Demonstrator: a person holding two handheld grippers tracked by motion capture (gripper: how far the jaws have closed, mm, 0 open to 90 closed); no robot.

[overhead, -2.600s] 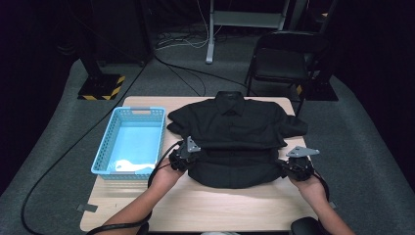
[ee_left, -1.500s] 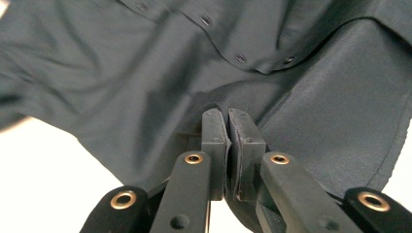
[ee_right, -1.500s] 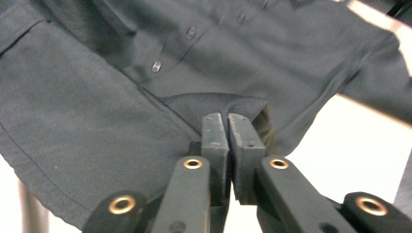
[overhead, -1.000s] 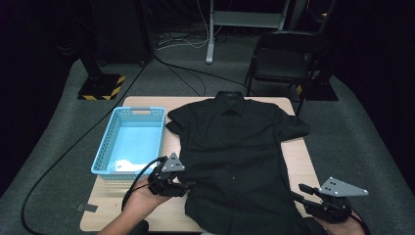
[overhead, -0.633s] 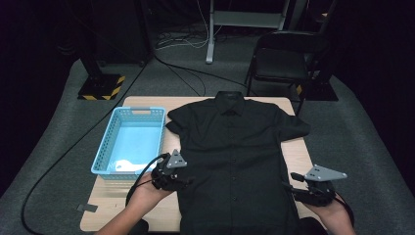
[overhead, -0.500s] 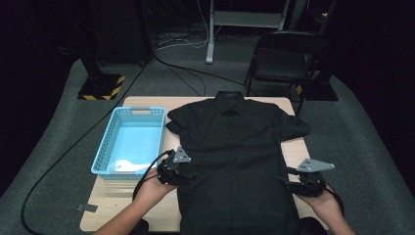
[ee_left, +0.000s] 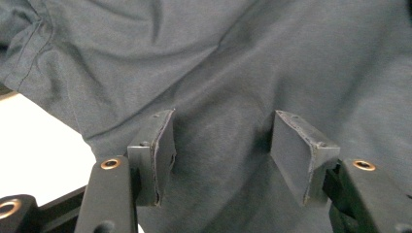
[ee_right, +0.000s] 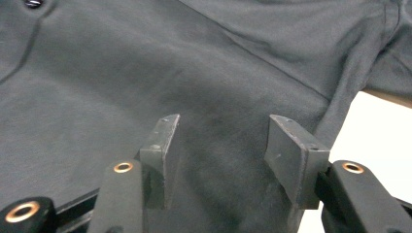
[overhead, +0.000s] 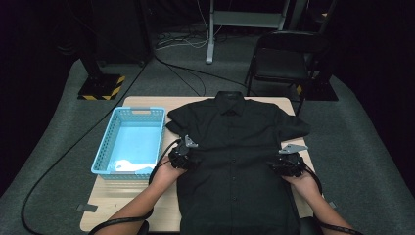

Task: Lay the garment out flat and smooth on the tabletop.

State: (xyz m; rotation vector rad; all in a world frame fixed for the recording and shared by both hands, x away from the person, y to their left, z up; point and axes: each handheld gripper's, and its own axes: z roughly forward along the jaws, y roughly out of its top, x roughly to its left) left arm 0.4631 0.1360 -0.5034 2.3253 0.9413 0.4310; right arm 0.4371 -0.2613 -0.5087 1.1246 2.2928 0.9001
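A pale wooden table (overhead: pixel 147 196) stood on grey carpet (overhead: pixel 58 127) in a dark, black-walled room, lit from above. Behind it sat a black chair (overhead: pixel 281 61) and a grey metal stand (overhead: pixel 244 22). A black post rose from a yellow-and-black striped base (overhead: pixel 100 87) at left, with cables (overhead: pixel 183 68) trailing across the floor.

Shirt (overhead: pixel 240 161): folded in half 2.6 s ago; now spread flat, hem hanging over the near table edge.
Left gripper (overhead: pixel 184 157): moves from the near left edge forward to the shirt's left side, jaws apart over the cloth.
Right gripper (overhead: pixel 288 164): moves from the near right corner forward to the shirt's right side, jaws apart.
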